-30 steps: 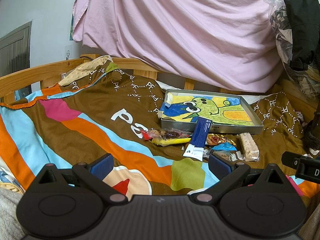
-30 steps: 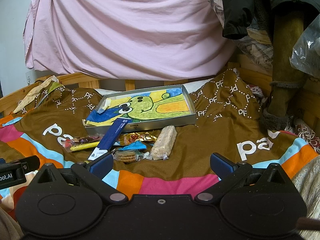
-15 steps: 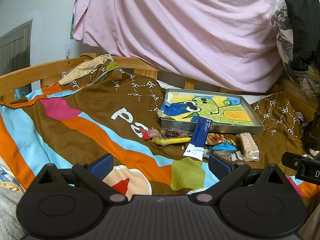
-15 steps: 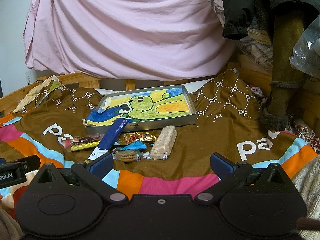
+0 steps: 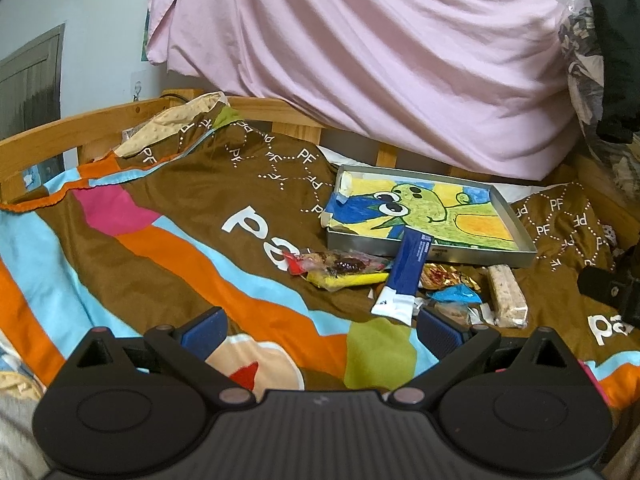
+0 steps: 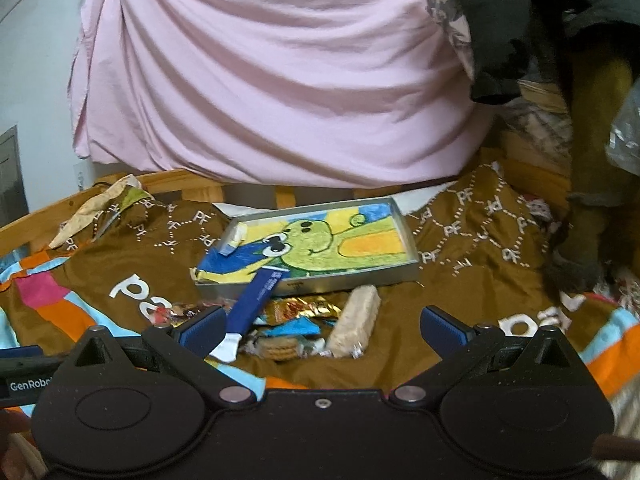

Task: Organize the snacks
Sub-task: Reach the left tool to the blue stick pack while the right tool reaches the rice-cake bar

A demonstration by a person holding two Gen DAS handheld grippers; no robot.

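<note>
Both hand-held grippers empty, fingers spread wide apart. Left hand-held gripper (image 5: 318, 328) hangs low over the striped blanket (image 5: 168, 240) on the bed, short of the snack pile. Right hand-held gripper (image 6: 320, 326) sits just in front of the pile; its left finger (image 6: 202, 326) is next to the white end of the blue sachet.

Snacks are in a loose heap on the blanket, right against the near wall of the metal tray (image 6: 400, 216), none inside it:
- blue sachet (image 5: 406, 272) leaning up on the tray's near rim, lower white end on the blanket
- red/yellow clear-wrapped snack (image 5: 340, 268) to the left of the sachet
- gold foil wrapper (image 6: 304, 308) and light-blue wrapper (image 6: 294, 326) under/behind the sachet
- wrapped round biscuits (image 6: 278, 348) at the near edge of the heap
- pale cereal bar (image 6: 356, 320) on the right side of the heap, one end near the tray

Tray floor shows only a green cartoon drawing. Pink sheet (image 6: 260, 80) hangs behind the bed's far edge.
</note>
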